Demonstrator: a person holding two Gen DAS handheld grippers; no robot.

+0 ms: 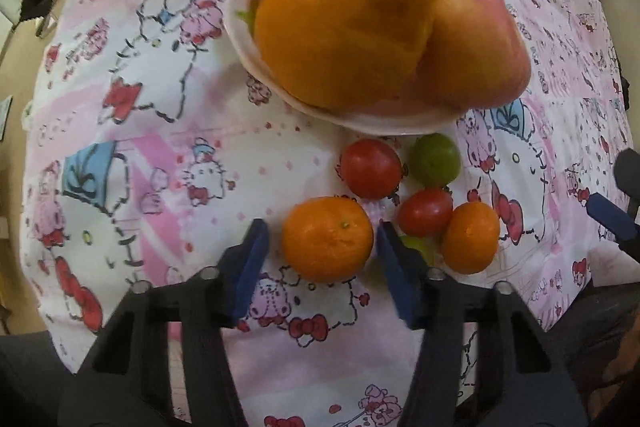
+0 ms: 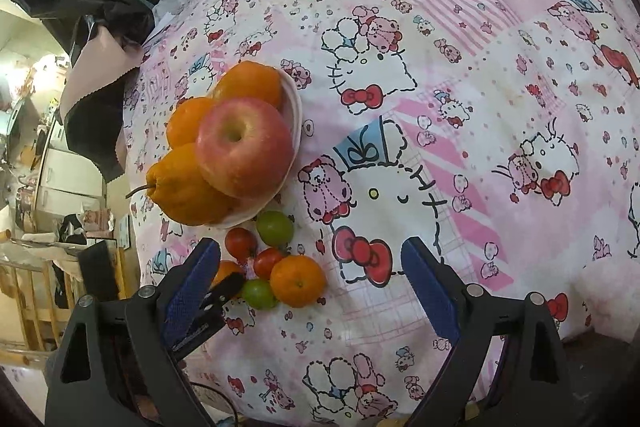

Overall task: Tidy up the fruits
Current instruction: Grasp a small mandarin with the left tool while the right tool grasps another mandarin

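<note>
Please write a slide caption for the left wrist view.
Left tool straddling a mandarin below the fruit plate.

Supporting surface: bed or table (cannot be told which) covered by pink-white cartoon-cat print cloth (image 2: pixel 460 75). Laid directly on cloth: white plate (image 1: pixel 384 121), heaped with large fruit. Just beside plate, tight cluster placed on cloth: two mandarins (image 1: pixel 327 239) (image 1: pixel 471 237), two red tomatoes (image 1: pixel 370 169) (image 1: pixel 425 211), two green fruits (image 1: pixel 436 159) (image 2: pixel 259 293).
</note>
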